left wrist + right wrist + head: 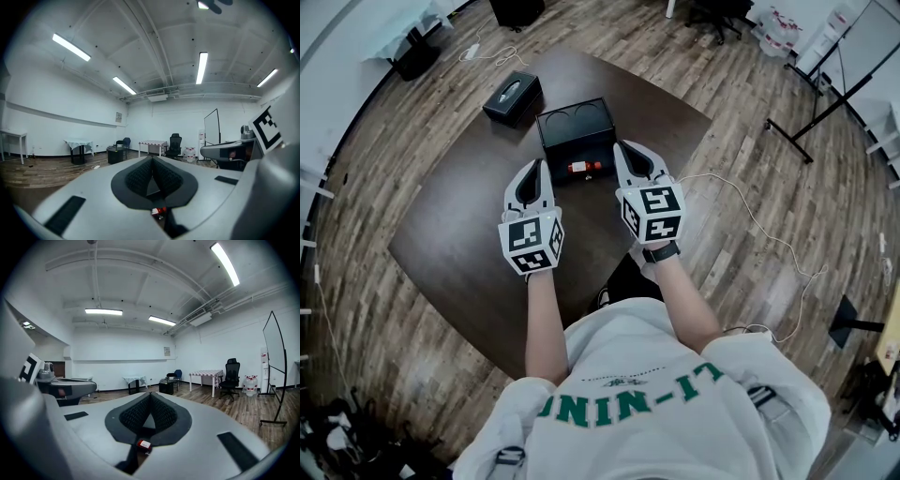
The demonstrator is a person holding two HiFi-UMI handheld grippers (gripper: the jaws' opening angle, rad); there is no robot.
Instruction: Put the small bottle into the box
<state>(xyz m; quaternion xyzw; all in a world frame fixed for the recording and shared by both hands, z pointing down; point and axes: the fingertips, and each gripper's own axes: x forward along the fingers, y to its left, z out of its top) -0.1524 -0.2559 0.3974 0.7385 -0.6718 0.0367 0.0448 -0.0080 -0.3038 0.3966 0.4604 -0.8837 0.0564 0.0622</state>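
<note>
1. Two white grippers, the left gripper (540, 164) and the right gripper (620, 145), each have their jaws pressed together on nothing.
2. One small red-labelled bottle (581, 168) lies between them at the near edge of the one open black box (574, 120); whether it is inside is unclear.
3. Only the head view shows the dark wooden table (450, 234); the gripper views show ceiling lights.

Table (469, 225), dark brown wood. Bears: one black box (575, 127), centre; one black tissue box (513, 97) just beside it; one bottle (582, 168) at the box's near side.

We hold left gripper (538, 167) and right gripper (623, 148) side by side, slightly apart, bare forearms (542, 319) stretched forward, tips pointing away, both jaw pairs closed tight
</note>
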